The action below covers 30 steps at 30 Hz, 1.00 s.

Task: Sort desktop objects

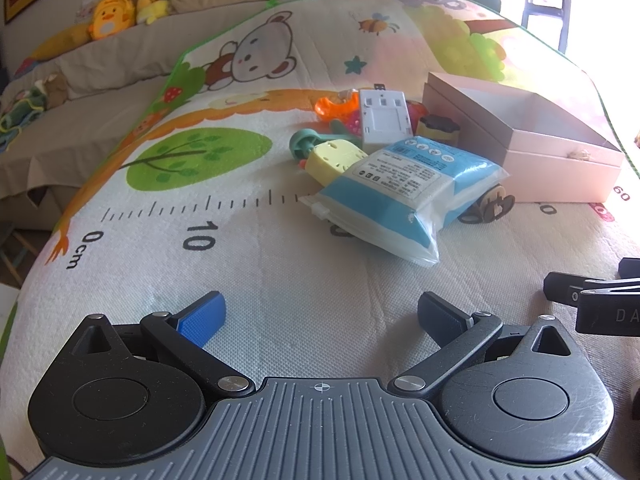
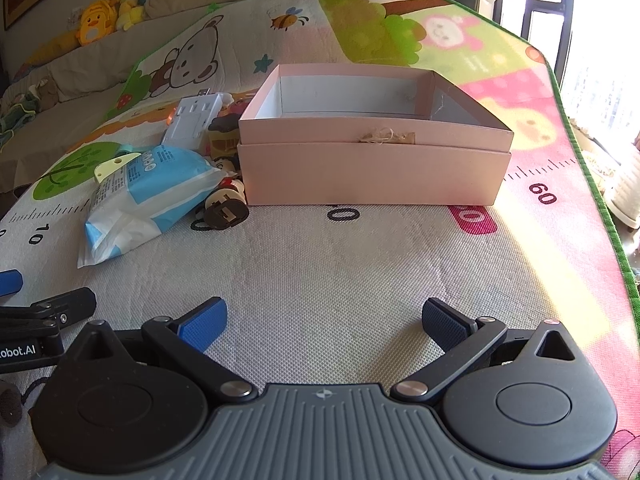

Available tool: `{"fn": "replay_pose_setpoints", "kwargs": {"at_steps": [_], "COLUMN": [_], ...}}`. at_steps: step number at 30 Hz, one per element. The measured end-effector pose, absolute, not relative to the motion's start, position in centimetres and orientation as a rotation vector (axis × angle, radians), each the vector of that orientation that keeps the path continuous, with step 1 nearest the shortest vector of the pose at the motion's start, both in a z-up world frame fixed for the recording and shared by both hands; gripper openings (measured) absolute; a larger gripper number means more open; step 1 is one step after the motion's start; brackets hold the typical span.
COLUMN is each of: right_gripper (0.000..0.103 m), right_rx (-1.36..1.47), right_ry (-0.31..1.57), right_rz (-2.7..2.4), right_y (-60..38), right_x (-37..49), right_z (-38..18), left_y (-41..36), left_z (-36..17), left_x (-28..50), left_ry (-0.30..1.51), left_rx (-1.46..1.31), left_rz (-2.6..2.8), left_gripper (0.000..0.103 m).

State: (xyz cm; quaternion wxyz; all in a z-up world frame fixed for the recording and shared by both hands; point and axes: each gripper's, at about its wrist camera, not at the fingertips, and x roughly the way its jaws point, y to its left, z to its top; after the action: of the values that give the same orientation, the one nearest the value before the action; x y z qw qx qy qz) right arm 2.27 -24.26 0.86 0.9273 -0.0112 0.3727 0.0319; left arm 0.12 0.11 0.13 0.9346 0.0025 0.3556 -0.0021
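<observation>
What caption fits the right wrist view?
Open right gripper faces an empty pink box on the play mat, clutter beside it.

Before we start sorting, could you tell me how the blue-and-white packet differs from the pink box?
The blue-and-white packet is soft and sealed, lying slumped over smaller toys; the pink box is rigid, open-topped and looks empty. The packet carries printed text; the box is plain pink. Both rest on the play mat, untouched by either gripper.

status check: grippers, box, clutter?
Left gripper and right gripper open, empty, over bare mat. Pink box open, looks empty. Pile beside it untouched; blue-white pouch nearest, lying on top. Path clear.
</observation>
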Motion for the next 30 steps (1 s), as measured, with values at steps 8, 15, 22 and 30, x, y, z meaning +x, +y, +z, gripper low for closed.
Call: {"fn": "replay_pose_setpoints", "kwargs": {"at_steps": [8,15,22,30], "right_gripper": [0.103,0.103,0.103,0.101], "right_rx": [-0.027,0.007,-0.088,-0.027], "right_ry": [0.770,0.775,0.716,0.778], "right_rz": [0.096,0.191,0.250,0.370], "right_y": [-24.5,-26.1,-25.9,-20.9], "right_x": [2.0,1.9,2.3,11.6], "right_z": [1.1,2.9,7.3,13.4], "left_y": [0.0,0.0,-0.2,-0.7], "left_z": [0.2,0.4,2.0,2.2], "left_x": [0.4,0.7,0.8,4.4], "left_ry": [0.745,0.755,0.702,0.584], "left_rx": [0.011,0.018,0.029,0.156], "left_rz": [-0.005,-0.016,-0.120,-0.074], "left_gripper": [0.103,0.103,0.103,0.103]}}
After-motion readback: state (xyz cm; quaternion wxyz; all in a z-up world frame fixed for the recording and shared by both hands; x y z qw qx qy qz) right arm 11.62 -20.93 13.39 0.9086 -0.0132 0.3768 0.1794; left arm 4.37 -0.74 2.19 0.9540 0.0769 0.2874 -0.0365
